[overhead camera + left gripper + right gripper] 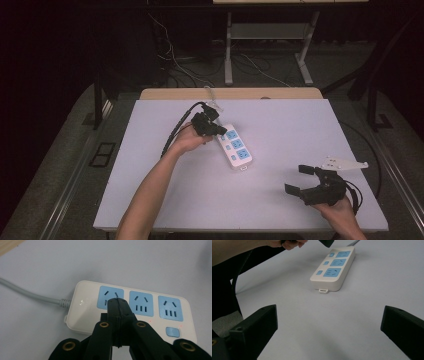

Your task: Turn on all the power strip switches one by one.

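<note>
A white power strip (235, 146) with three blue sockets lies near the middle of the white table top. Its grey cord (30, 293) runs off the far end. My left gripper (222, 131) is shut with nothing between its jaws. In the left gripper view its tips (117, 302) sit over the blue socket nearest the cord on the power strip (140, 312); I cannot tell if they touch it. My right gripper (298, 179) rests open near the front right of the table, pointing toward the power strip (334, 267). Nothing lies between its jaws (329, 325).
The white table top (150, 175) has a wooden strip along its far edge (165, 94). A black cable (172, 132) trails from the left gripper toward the table's back. Small blue switch buttons (172, 331) sit beside the sockets. Beyond the table are metal desk legs (228, 55) and loose wires.
</note>
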Action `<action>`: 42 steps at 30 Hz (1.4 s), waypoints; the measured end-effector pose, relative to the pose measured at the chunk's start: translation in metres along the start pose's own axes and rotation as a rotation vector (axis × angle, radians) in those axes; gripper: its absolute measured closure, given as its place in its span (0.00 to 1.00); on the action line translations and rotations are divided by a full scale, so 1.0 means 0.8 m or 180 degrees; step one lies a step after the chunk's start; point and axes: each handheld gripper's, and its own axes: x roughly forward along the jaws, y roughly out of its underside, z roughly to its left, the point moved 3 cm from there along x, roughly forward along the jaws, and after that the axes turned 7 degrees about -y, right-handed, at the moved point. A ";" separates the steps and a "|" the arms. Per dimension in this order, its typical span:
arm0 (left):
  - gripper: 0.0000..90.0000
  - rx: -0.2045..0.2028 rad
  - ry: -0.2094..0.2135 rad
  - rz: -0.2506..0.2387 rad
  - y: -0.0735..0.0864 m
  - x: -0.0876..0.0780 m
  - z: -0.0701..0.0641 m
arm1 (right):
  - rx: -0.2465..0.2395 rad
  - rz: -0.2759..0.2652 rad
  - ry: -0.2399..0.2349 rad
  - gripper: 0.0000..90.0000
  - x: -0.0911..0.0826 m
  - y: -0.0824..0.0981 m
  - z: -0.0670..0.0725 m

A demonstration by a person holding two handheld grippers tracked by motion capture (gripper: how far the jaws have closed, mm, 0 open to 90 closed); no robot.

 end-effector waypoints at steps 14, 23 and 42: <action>0.99 -0.0013 -0.0040 0.0101 0.008 0.016 0.006 | 0.0000 -0.0005 0.0006 0.01 0.000 0.000 0.000; 0.99 -0.0062 -0.0003 0.0063 0.011 0.020 0.004 | 0.0000 -0.0006 0.0008 0.01 0.000 0.000 0.000; 0.99 -0.0085 0.0083 0.0040 0.015 0.021 0.005 | -0.0010 -0.0029 -0.0014 0.01 -0.002 0.000 0.001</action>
